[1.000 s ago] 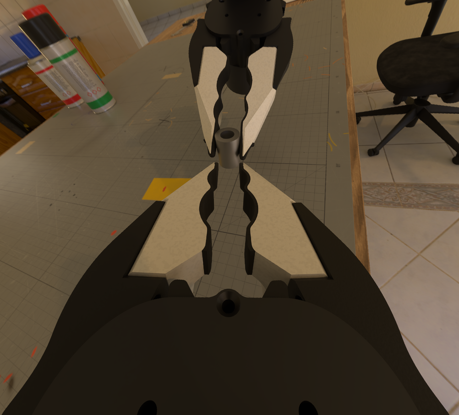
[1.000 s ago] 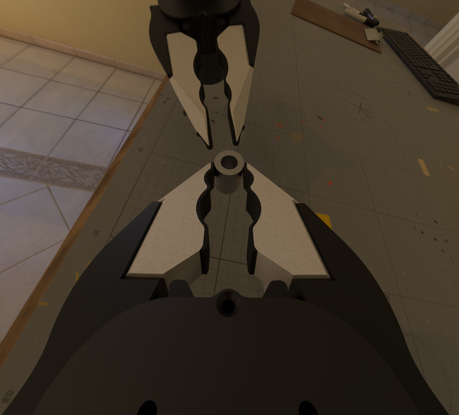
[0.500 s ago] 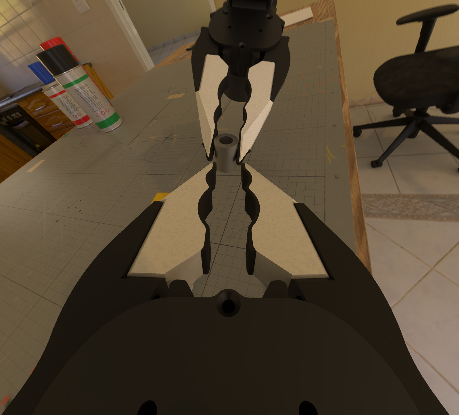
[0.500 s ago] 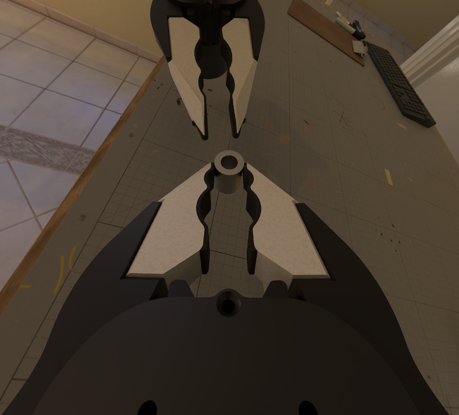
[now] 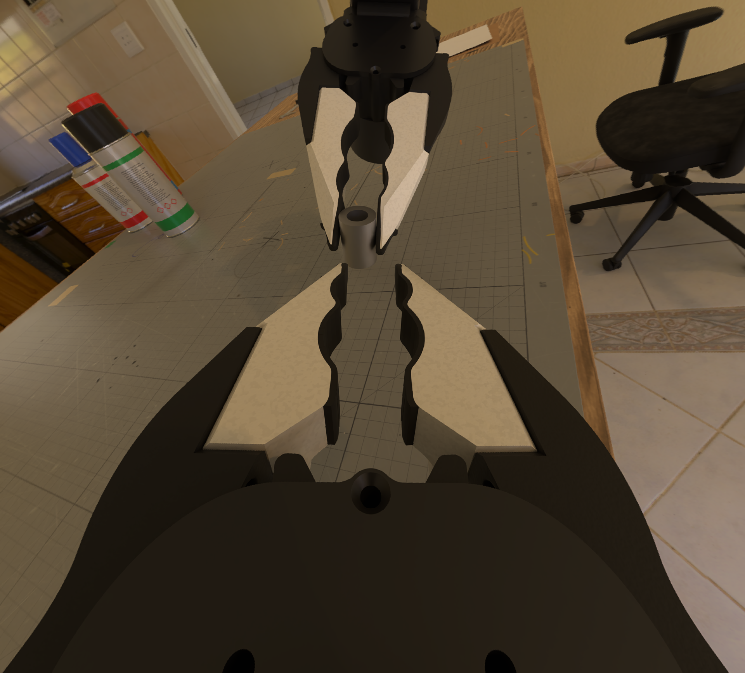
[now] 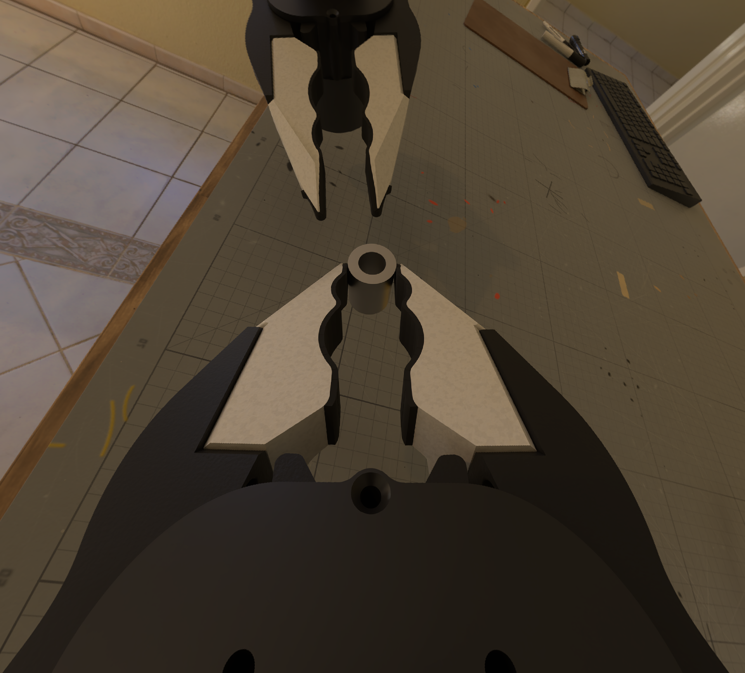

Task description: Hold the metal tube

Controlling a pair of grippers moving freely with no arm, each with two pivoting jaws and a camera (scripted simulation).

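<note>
The metal tube point(image 6: 369, 291) is a short grey cylinder with a round bore, held upright above the table. My right gripper point(image 6: 371, 270) is shut on it at the fingertips. In the left wrist view the tube point(image 5: 356, 238) sits between the right gripper's point(image 5: 356, 249) tips. My left gripper point(image 5: 371, 268) is open and empty, pointing at the tube from the opposite side, its tips just short of it. In the right wrist view the left gripper point(image 6: 348, 215) hangs beyond the tube with a clear gap.
A grey cutting mat point(image 5: 161, 331) covers the wood-edged table point(image 5: 564, 250). Spray cans point(image 5: 133, 170) stand at the left. A black office chair point(image 5: 677, 146) stands on the tiled floor. A keyboard point(image 6: 641, 133) and a brown board point(image 6: 524, 49) lie at the far end.
Both grippers have risen above the table, the right one with the tube. The gap between the left gripper and the tube has widened a little in the right wrist view.
</note>
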